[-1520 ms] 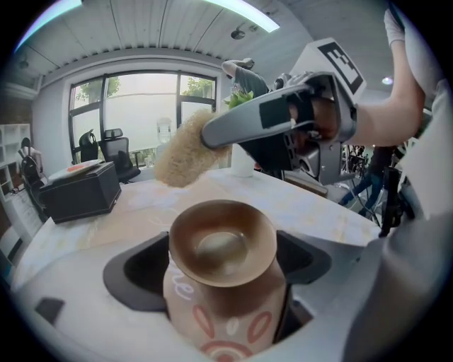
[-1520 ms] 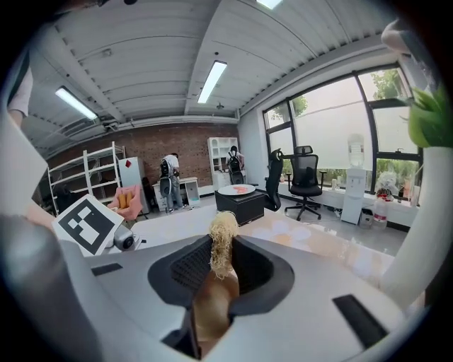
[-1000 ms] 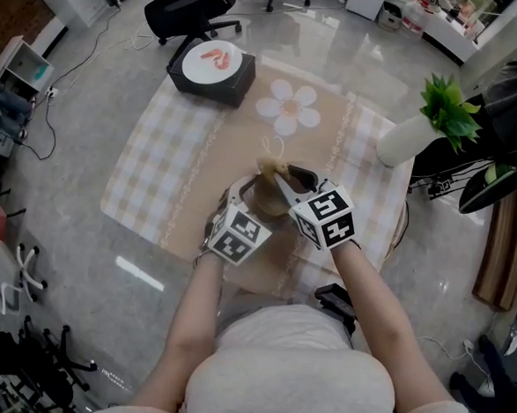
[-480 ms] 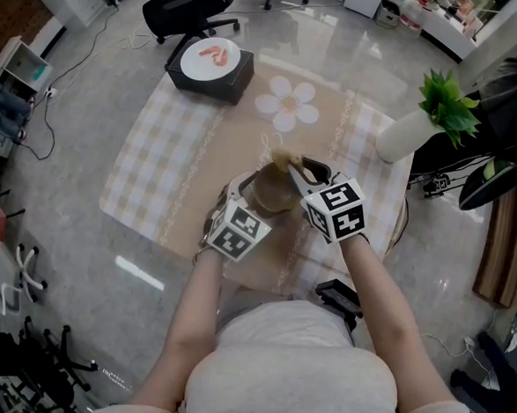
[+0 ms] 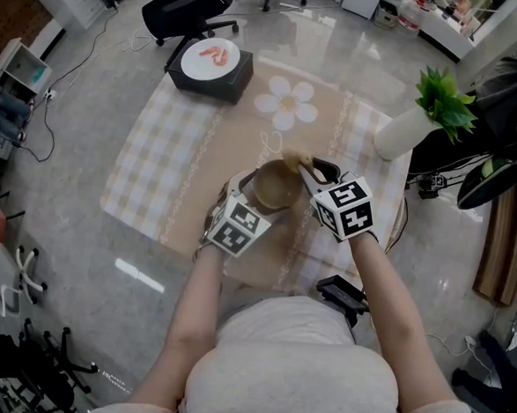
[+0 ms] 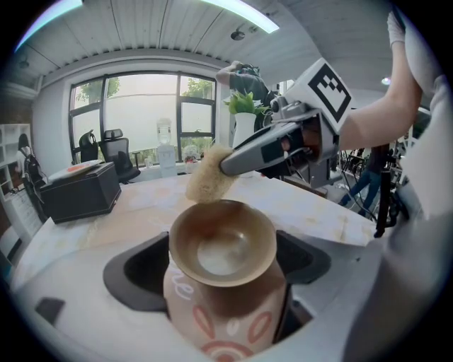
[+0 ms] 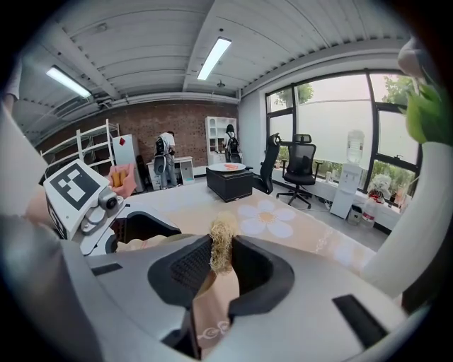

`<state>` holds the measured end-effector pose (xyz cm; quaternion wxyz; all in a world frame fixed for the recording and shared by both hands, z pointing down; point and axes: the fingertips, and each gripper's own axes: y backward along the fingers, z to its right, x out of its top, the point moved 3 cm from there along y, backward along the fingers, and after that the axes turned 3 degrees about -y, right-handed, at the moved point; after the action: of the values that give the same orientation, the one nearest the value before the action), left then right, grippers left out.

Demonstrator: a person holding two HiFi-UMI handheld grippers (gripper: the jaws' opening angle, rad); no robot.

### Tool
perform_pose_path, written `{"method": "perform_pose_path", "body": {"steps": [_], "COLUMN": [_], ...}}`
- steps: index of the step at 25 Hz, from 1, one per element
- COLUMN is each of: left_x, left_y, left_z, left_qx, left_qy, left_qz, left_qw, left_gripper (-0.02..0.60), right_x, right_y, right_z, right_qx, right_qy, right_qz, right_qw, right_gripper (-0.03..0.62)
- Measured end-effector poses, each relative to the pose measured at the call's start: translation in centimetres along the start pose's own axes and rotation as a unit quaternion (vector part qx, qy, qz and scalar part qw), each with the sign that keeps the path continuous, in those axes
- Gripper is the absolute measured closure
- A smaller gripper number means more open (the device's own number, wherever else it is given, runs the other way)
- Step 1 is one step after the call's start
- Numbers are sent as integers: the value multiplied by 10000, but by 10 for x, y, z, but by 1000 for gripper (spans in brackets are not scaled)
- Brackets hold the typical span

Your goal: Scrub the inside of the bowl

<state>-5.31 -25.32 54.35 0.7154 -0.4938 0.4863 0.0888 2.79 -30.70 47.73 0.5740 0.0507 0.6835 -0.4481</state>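
A tan bowl (image 5: 275, 190) with a pink petal pattern on its outside is held up between the jaws of my left gripper (image 5: 257, 201). In the left gripper view the bowl (image 6: 223, 244) fills the middle, its hollow facing the camera. My right gripper (image 5: 307, 171) is shut on a straw-coloured scrub pad (image 5: 293, 162). The pad (image 6: 209, 177) hangs just above the bowl's far rim, outside the hollow. In the right gripper view the pad (image 7: 221, 242) stands pinched between the jaws of the right gripper (image 7: 221, 263).
A checked cloth with a beige runner (image 5: 160, 163) covers the table. A black box (image 5: 211, 70) bearing a white plate stands at the far left corner. A flower-shaped mat (image 5: 288, 103) lies beyond the bowl. A white vase with a green plant (image 5: 414, 124) stands at the right edge.
My right gripper has drawn the scrub pad up and to the right, out of the bowl to its far rim. The left gripper and bowl have barely moved.
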Motion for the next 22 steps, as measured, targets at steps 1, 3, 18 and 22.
{"method": "perform_pose_path", "body": {"steps": [1, 3, 18, 22], "left_x": [0, 0, -1, 0], "left_y": [0, 0, 0, 0], "left_z": [0, 0, 0, 0], "left_qx": [1, -1, -81, -74], "left_qy": [-4, -4, -27, -27], "left_qz": [1, -6, -36, -43], "left_qw": [10000, 10000, 10000, 10000], "left_gripper": [118, 118, 118, 118], "right_x": [-1, -2, -14, -17], "right_y": [2, 5, 33, 38], "right_z": [1, 1, -10, -13], "right_qx": [-7, -9, 127, 257], "right_qy": [14, 52, 391, 472], "right_qz": [-16, -53, -370, -481], "right_qw": [10000, 10000, 9985, 9974], "right_gripper": [511, 511, 511, 511]}}
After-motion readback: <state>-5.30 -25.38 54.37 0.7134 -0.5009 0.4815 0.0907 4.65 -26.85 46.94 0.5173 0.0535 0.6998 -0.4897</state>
